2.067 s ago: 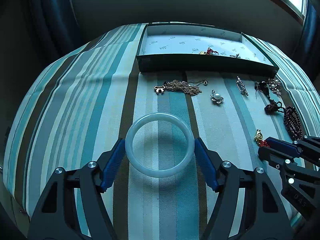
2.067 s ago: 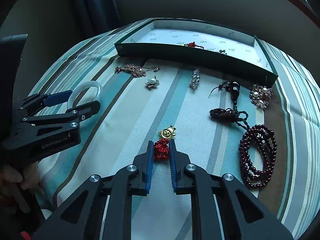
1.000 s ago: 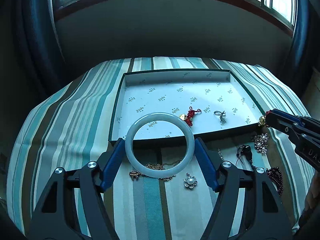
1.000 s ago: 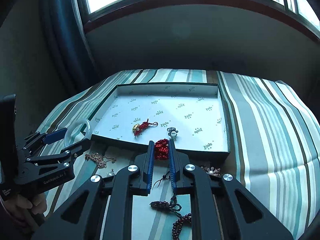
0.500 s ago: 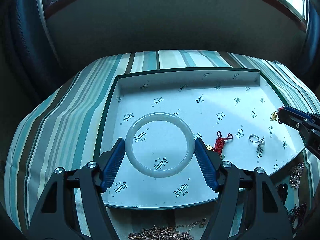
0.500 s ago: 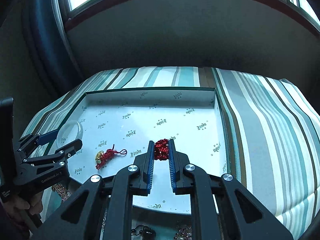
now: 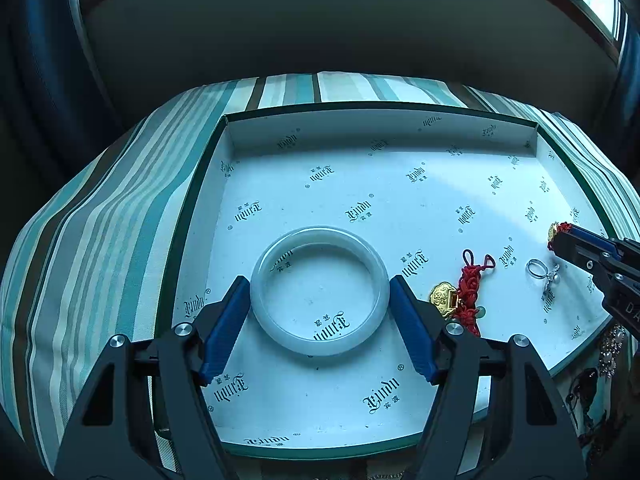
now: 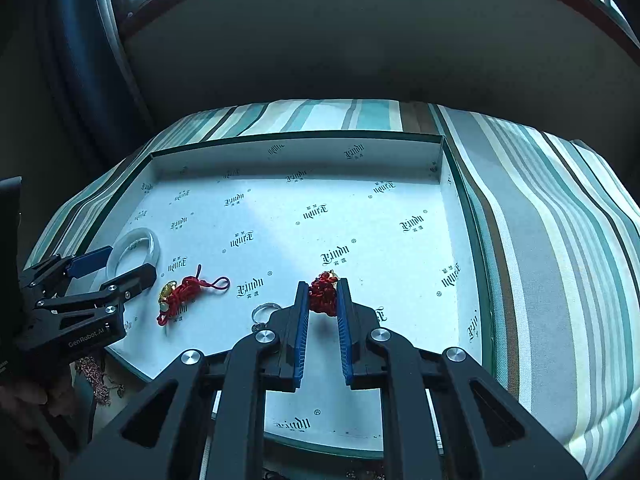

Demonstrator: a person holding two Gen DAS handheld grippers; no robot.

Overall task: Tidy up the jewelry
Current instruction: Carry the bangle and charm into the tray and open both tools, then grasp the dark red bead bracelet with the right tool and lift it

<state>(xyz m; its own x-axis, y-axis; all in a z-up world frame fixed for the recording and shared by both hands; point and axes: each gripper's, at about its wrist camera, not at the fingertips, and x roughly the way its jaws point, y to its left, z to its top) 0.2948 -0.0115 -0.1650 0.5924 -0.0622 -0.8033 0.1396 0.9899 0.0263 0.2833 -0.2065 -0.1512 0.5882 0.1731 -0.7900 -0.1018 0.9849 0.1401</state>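
- The left gripper [image 7: 320, 320] is wide open, but its two blue pads [image 7: 224, 324] press on the sides of a pale round bangle [image 7: 320, 291] and hold it.
- The bangle hangs flat over the left part of the white box [image 7: 380, 140]. I cannot tell if it touches the box floor.
- The right gripper [image 8: 323, 320] is nearly closed. Its blue pads [image 8: 302, 332] pinch a small red knot charm [image 8: 322, 294] with a bit of gold at the tip.
- That held charm is over the middle of the box, near its front edge.
- A second red knot charm with a gold piece [image 8: 182, 294] lies flat on the box floor, between the two grippers. In the left view it sits just beside the left gripper's right finger [image 7: 460, 296].
- A small silver ring [image 7: 537, 269] lies on the box floor near the right gripper's tip.
- The box sits on a cloth with blue, green, brown and white stripes [image 8: 540, 240].
- More jewelry lies on the cloth outside the box: a pearl brooch [image 7: 610, 350] at the right and a thin chain [image 8: 94, 376] at the left.
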